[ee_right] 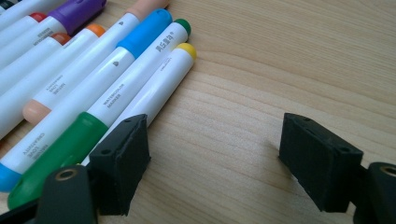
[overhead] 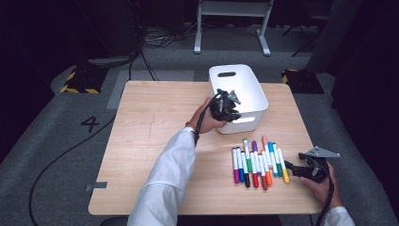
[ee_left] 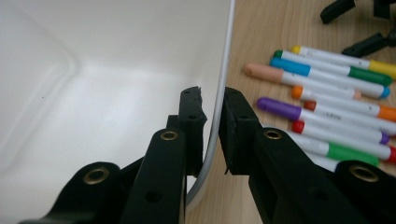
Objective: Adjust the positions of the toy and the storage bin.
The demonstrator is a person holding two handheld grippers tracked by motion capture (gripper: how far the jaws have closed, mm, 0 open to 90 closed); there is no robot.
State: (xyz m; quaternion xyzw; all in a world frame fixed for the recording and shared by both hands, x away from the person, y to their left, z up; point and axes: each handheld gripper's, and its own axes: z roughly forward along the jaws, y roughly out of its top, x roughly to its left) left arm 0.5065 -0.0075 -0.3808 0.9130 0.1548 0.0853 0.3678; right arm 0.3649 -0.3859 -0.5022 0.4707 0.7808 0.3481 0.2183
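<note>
A white plastic bin (overhead: pixel 248 80) stands at the far middle of the wooden table (overhead: pixel 146 141). My left gripper (overhead: pixel 233 113) is at its near rim; in the left gripper view the gripper (ee_left: pixel 214 122) has one jaw inside and one outside the bin's thin wall (ee_left: pixel 227 56), shut on it. A row of several coloured markers (overhead: pixel 258 164) lies side by side on the table to the right of that wall (ee_left: pixel 327 105). My right gripper (overhead: pixel 289 168) rests open just right of the row; in the right gripper view the gripper (ee_right: pixel 212 158) has bare wood between its jaws, beside the yellow-capped marker (ee_right: pixel 159 84).
The bin's inside (ee_left: pixel 93 102) looks bare where it shows. A white-sleeved forearm (overhead: pixel 169 174) crosses the table's middle. Beyond the table are grey floor with cables (overhead: pixel 141 56) and a white frame's legs (overhead: pixel 233 28).
</note>
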